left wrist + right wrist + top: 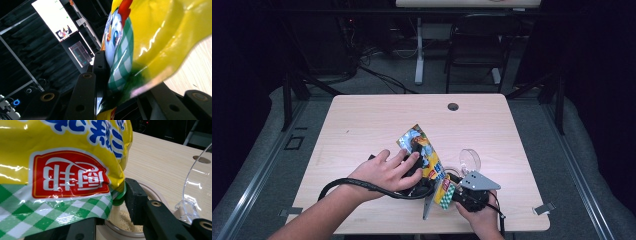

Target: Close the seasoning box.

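Left gripper: jaws part-closed and clamped on the pouch. In the left gripper view the foil passes between the two black jaws, and the left finger lies flat against the printed face. The person's left hand wraps the gripper body from above.

Right gripper: jaws also part-closed. In the right gripper view the lower checked corner of the pouch sits between them, with the right finger just beside the pouch's green spout. Whether the pads press the foil here I cannot tell, as the left jaw is hidden behind the bag. The right hand holds it from the table's near edge.

Pouch: yellow, with blue print, a red label and a green-white check band. It is held off the table, near the front, right of centre. Its long axis runs diagonally in the high view, the far end pointing up-left and away and the checked end with the spout pointing down toward the person's right.

The spout hangs over a round container that holds pale powder. A clear hinged lid stands open on its far side.
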`<state>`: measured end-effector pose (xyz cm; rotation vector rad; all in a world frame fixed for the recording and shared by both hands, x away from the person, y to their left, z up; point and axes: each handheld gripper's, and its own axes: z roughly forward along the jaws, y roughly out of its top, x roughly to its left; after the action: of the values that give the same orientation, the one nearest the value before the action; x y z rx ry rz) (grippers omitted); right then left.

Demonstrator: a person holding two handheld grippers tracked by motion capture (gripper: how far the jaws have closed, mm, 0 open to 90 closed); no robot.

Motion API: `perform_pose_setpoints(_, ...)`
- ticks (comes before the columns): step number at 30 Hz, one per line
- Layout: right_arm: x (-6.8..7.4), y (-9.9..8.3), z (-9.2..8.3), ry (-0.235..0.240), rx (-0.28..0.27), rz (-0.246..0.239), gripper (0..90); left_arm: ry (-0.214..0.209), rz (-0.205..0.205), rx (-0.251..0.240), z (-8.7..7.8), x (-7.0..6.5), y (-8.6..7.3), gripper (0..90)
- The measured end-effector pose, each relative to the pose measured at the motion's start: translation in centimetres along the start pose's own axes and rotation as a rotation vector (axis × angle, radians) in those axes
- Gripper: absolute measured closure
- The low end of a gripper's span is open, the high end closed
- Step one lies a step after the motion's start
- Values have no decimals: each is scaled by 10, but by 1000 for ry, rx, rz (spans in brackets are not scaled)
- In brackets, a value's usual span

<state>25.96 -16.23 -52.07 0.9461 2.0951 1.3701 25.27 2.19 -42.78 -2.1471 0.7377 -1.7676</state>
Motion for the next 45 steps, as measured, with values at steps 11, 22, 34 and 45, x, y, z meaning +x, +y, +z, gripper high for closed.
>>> perform_pose_setpoints(11, 0, 0, 0, 3, -1, 3, 712, 6, -14, -9, 1, 0, 0, 751)
perform_pose_setpoints(22, -1, 0, -1, 4, 5, 9, 712, -7, -12, -2, 0, 1, 1, 752)
perform_pose_setpoints(34, -1, 0, -2, 10, 2, 18, 712, -2, -8, -10, 1, 2, 2, 752)
perform_pose_setpoints(45, -1, -1, -4, 7, 9, 21, 712, 4, 4, -14, 1, 4, 4, 757)
